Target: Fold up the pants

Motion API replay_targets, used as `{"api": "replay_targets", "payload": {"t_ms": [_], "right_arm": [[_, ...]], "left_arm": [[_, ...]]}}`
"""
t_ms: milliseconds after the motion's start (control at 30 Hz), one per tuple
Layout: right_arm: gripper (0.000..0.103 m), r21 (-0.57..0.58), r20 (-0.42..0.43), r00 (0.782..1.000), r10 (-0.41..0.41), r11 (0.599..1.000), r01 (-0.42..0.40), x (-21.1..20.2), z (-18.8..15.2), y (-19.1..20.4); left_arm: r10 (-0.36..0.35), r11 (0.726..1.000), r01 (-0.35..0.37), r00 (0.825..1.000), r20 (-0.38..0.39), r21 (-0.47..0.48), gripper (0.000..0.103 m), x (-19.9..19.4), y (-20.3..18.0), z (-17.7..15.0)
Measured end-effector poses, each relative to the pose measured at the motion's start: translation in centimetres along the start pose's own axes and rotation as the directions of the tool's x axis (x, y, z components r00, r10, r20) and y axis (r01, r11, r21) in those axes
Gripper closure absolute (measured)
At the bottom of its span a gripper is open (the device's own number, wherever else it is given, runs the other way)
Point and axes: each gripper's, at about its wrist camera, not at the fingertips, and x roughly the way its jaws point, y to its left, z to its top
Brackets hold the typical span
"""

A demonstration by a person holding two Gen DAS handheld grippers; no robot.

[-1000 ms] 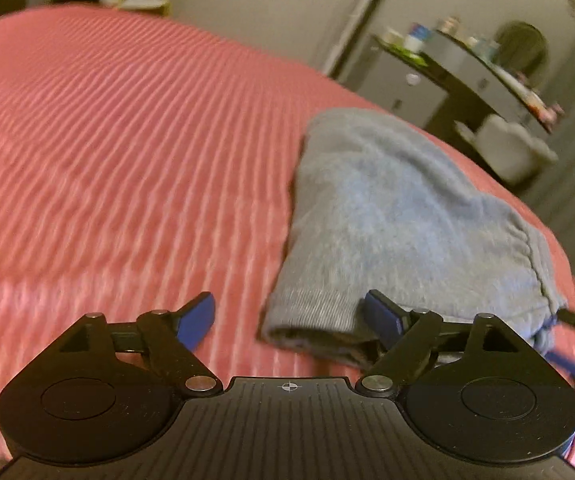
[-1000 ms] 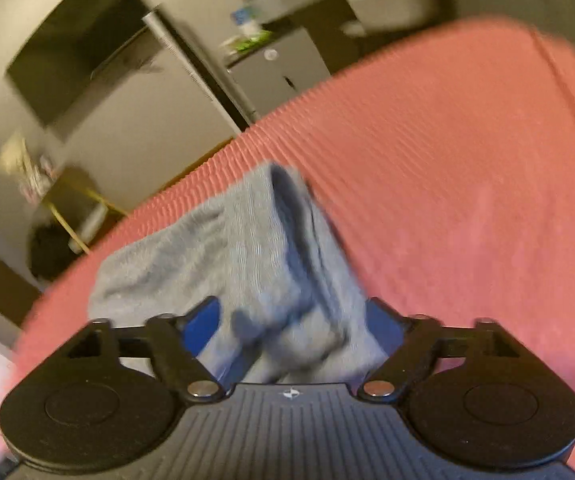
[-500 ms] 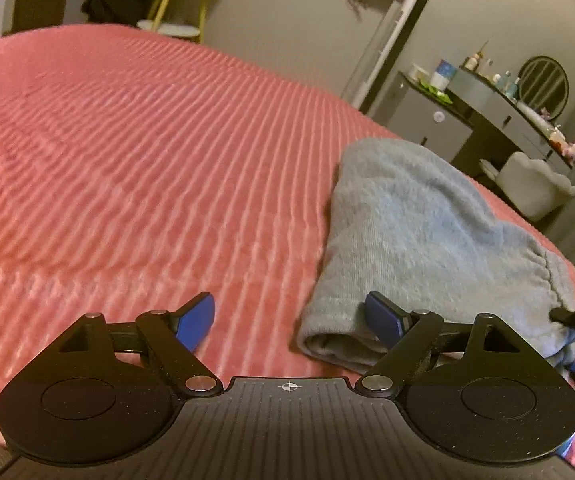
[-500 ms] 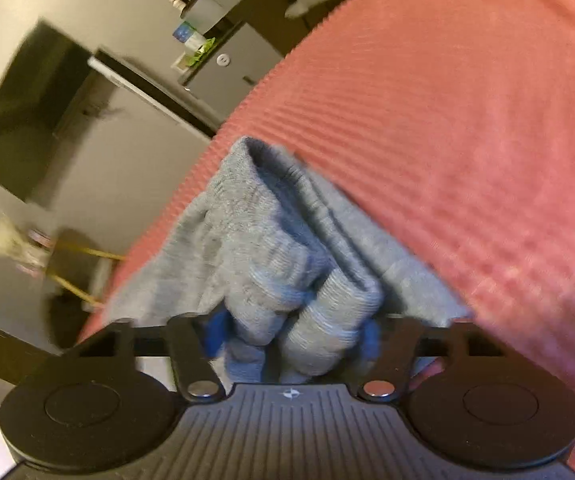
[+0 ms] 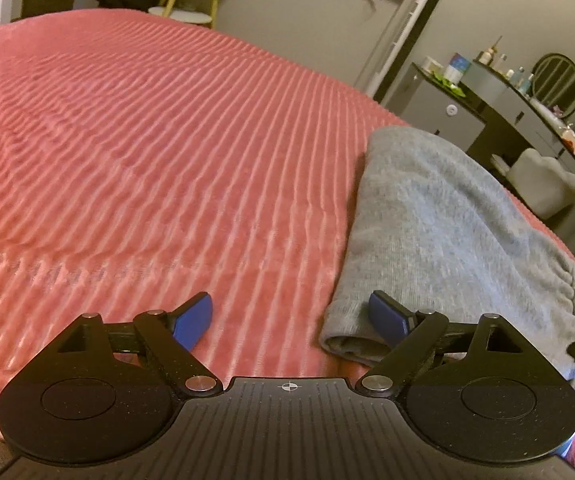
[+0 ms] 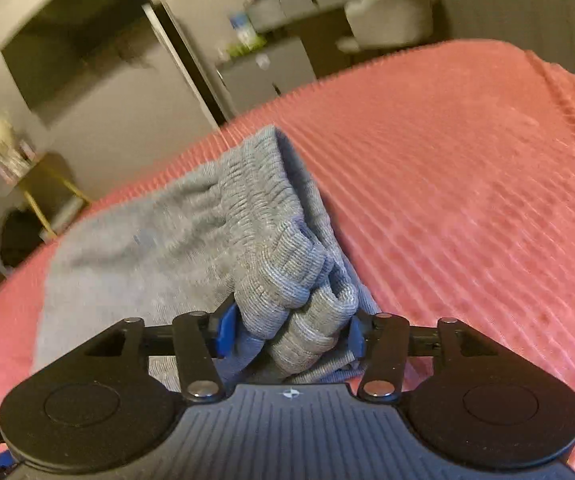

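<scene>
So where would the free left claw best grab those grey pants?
Probably the open cuff end of the grey pants, beside the left gripper. Come in low from the near side: that edge lies flat on the pink bedspread, layers stacked and facing the fingers.

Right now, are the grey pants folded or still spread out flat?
Folded. The grey pants lie as a compact, layered bundle on the pink bedspread, stacked edges at the near end, bunched waistband between the right gripper's opening jaws.
</scene>
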Motion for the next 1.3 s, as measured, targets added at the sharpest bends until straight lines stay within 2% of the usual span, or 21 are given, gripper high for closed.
{"api": "replay_targets", "payload": {"t_ms": [67,133,200,333,367,433,500,567,667,700,833,933,1000,1100,1167,1200,1233,1267,1300], "right_arm": [[0.027,-0.007,0.038,0.998,-0.043,0.999,0.044,-1.0,0.3,0.3],[0.027,-0.033,0.096,0.995,-0.04,0.999,0.043,-2.5,0.2,0.7],[0.027,-0.107,0.156,0.987,-0.046,0.992,0.064,-3.8,-0.2,1.6],[0.029,-0.285,0.29,0.956,-0.048,0.949,0.134,-5.3,-1.5,4.3],[0.033,-0.318,0.306,0.952,-0.027,0.939,0.129,-5.4,-1.7,5.1],[0.037,-0.369,0.301,0.953,0.034,0.926,0.084,-4.9,-1.5,6.4],[0.05,-0.399,0.258,0.962,0.091,0.917,0.02,-3.9,-1.9,6.8],[0.051,-0.415,0.212,0.973,0.086,0.91,0.01,-2.3,-2.3,7.1],[0.062,-0.438,0.143,0.988,0.049,0.899,0.019,0.6,-2.6,7.0],[0.066,-0.45,0.156,0.987,0.047,0.892,0.029,0.8,-2.6,7.2],[0.066,-0.432,0.223,0.969,0.106,0.902,0.001,0.6,-1.3,7.8],[0.065,-0.403,0.245,0.967,0.073,0.915,0.033,1.5,0.2,8.4],[0.065,-0.401,0.248,0.962,0.111,0.916,-0.002,2.4,1.2,9.0],[0.065,-0.485,0.223,0.971,0.086,0.874,0.035,5.0,1.5,10.0],[0.065,-0.539,0.19,0.981,0.029,0.839,0.079,7.7,1.1,9.8],[0.065,-0.572,0.193,0.981,0.03,0.816,0.087,8.7,0.6,9.6],[0.065,-0.625,0.238,0.97,0.042,0.772,0.12,9.4,-0.4,9.3],[0.065,-0.653,0.271,0.961,0.051,0.743,0.144,9.7,-1.2,9.2],[0.065,-0.657,0.279,0.958,0.059,0.739,0.145,10.0,-1.5,9.2]], "left_arm": [[0.005,1.0,-0.005,1.0,0.003,0.006,0.012,0.0,0.0,-0.1],[0.01,1.0,-0.01,1.0,0.007,0.015,0.012,0.0,-0.1,-0.1],[0.013,1.0,-0.013,1.0,0.011,0.021,0.012,-0.1,-0.2,-0.1],[0.023,0.999,-0.024,0.999,0.024,0.038,0.012,-0.2,-0.4,-0.3],[0.025,0.999,-0.027,0.999,0.033,0.046,0.013,-0.3,-0.5,-0.3],[0.025,0.998,-0.028,0.998,0.06,0.061,0.016,-0.8,-0.7,-0.3],[0.0,0.997,-0.009,0.993,0.114,0.076,0.016,-1.7,-1.0,-0.3],[-0.038,0.993,0.019,0.985,0.169,0.113,0.016,-2.7,-1.5,-0.3],[-0.055,0.982,0.019,0.98,0.19,0.189,0.016,-3.1,-2.8,0.0],[-0.066,0.975,0.022,0.979,0.192,0.22,0.016,-3.0,-3.5,0.3],[-0.084,0.938,0.01,0.977,0.198,0.346,0.016,-1.6,-7.5,2.5],[-0.114,0.921,0.031,0.975,0.193,0.388,0.016,0.2,-11.0,4.5],[-0.146,0.902,0.057,0.974,0.176,0.428,0.016,1.8,-13.4,5.9],[-0.13,0.869,0.035,0.979,0.159,0.494,0.014,5.4,-16.3,7.2],[-0.062,0.848,-0.01,0.991,0.119,0.53,0.014,9.0,-17.2,7.4],[-0.023,0.842,-0.042,0.993,0.113,0.538,0.013,10.6,-17.3,7.3],[0.012,0.833,-0.079,0.992,0.124,0.547,0.004,11.9,-17.1,7.0],[0.042,0.822,-0.116,0.989,0.143,0.558,0.0,13.4,-16.8,6.5],[0.041,0.823,-0.119,0.988,0.151,0.556,0.0,14.3,-16.3,6.2]]}}
